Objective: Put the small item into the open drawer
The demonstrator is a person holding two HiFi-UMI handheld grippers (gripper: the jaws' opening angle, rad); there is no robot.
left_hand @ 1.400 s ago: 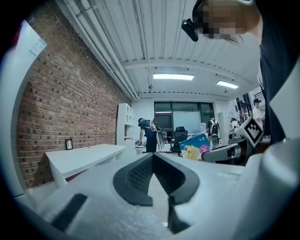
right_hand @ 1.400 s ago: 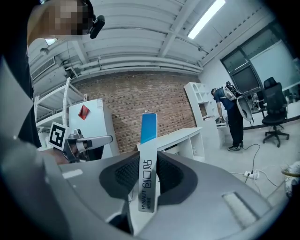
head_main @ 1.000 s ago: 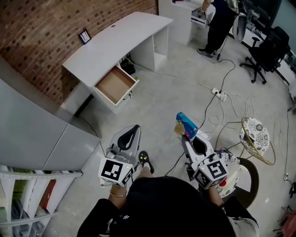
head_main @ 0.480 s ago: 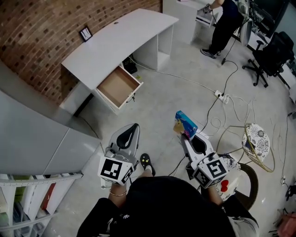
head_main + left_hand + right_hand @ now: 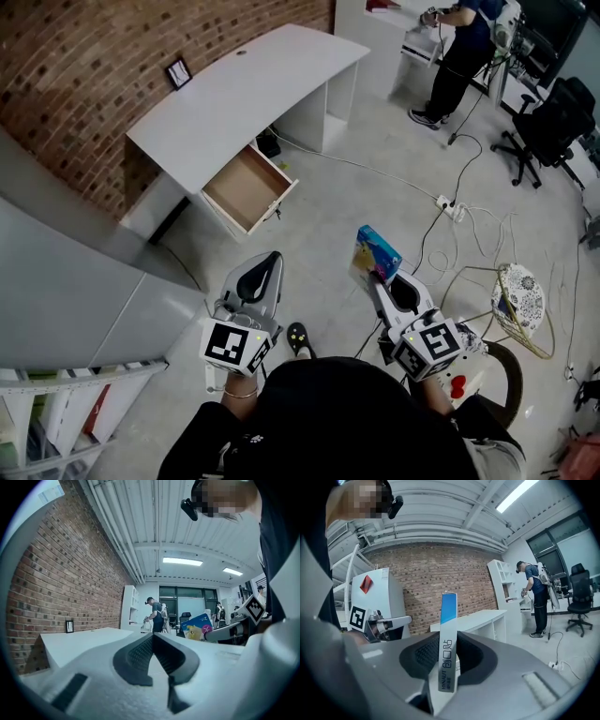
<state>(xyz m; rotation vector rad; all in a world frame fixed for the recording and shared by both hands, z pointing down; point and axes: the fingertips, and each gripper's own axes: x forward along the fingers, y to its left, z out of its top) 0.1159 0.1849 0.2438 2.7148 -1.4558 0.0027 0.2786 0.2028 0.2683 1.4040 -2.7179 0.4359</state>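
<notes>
The right gripper (image 5: 375, 274) clamps a flat blue-and-yellow cardboard packet (image 5: 377, 251) upright, just right of frame centre. The left gripper (image 5: 270, 262) has its jaws together on nothing. The open white, brown-floored desk drawer (image 5: 242, 183) sits upper left, well apart.

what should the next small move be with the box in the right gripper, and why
Probably carry the small box forward and leftward toward the open drawer. The right gripper is clamped on the box, but the drawer, under the white desk, lies well ahead of it, so the box can't be dropped in yet.
</notes>
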